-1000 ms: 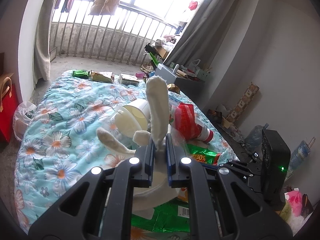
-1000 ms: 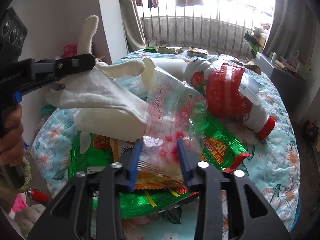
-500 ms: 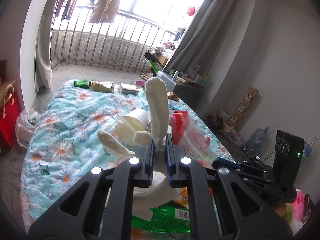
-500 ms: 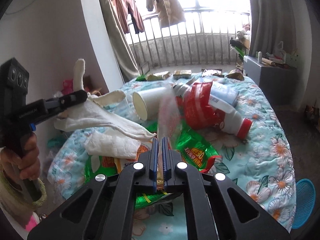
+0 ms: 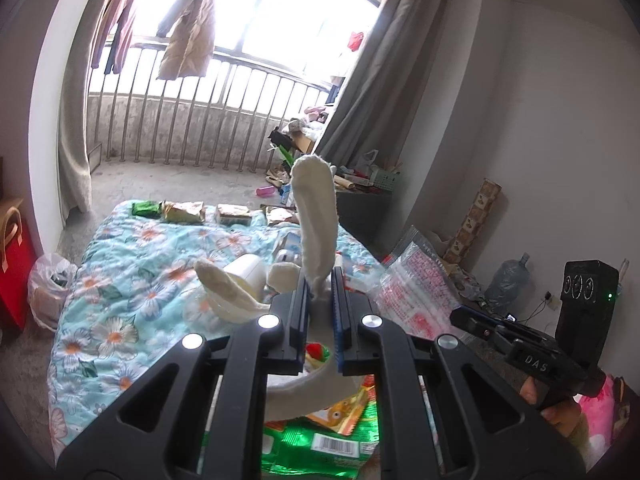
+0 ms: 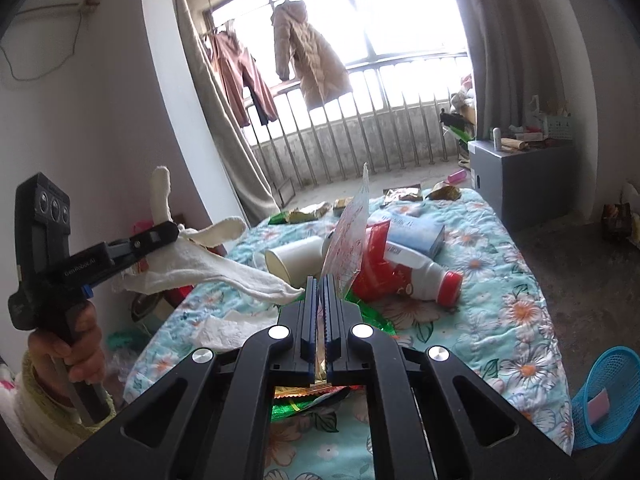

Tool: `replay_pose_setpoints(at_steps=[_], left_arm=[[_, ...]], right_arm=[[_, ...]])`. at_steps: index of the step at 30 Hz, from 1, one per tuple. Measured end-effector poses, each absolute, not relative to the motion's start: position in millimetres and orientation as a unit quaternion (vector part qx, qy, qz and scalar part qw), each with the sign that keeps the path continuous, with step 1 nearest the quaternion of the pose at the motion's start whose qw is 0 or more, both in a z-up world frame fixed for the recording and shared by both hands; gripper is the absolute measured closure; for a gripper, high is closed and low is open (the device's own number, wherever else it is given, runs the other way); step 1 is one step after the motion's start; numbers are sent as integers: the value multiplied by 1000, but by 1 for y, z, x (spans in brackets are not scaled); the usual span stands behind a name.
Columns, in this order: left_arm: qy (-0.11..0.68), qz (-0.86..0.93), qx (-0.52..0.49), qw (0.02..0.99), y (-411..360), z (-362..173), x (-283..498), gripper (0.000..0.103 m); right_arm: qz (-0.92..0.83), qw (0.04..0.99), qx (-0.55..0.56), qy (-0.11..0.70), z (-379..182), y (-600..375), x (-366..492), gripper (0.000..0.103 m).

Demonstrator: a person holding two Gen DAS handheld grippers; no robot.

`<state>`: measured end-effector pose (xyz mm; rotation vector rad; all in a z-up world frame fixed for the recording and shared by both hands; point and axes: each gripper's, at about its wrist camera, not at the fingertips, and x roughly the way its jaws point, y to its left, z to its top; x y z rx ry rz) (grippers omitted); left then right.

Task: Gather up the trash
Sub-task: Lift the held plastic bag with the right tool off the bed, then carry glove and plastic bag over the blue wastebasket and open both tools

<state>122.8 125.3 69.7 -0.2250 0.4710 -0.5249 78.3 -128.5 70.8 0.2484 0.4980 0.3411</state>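
While the left gripper point(image 5: 320, 292) clamps a limp white cloth glove point(image 5: 316, 216) above the floral-quilted bed point(image 6: 516, 300), the right gripper point(image 6: 320, 292) pinches a clear red-printed plastic bag point(image 6: 352, 236) over the same bed. Best lift both clear together, keeping grips firm so neither thin piece slips toward the red-labelled white bottle point(image 6: 404, 272).

place: lived-in home bedroom | bed with floral quilt point(image 6: 500, 312) at 6 o'clock | coats point(image 6: 312, 60) drying on balcony rail point(image 5: 240, 112) at 12 | grey curtains point(image 5: 368, 92) at 1
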Motion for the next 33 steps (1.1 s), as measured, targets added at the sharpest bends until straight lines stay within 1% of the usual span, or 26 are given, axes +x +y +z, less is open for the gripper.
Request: replay_pose_setpoints(at_steps=[12,21,33], left_arm=[[224,-290,-82,927,80,85,112,95],[237,-322,-65,915,35,84,110,95],[266,-393,-22,880,-59,81,120,95]], right_arm=[[143,951,173,214,71,-180,54,100],[117,952,207,193,69,-224,35,100],[54,950,257,170,52,-296,2,100]])
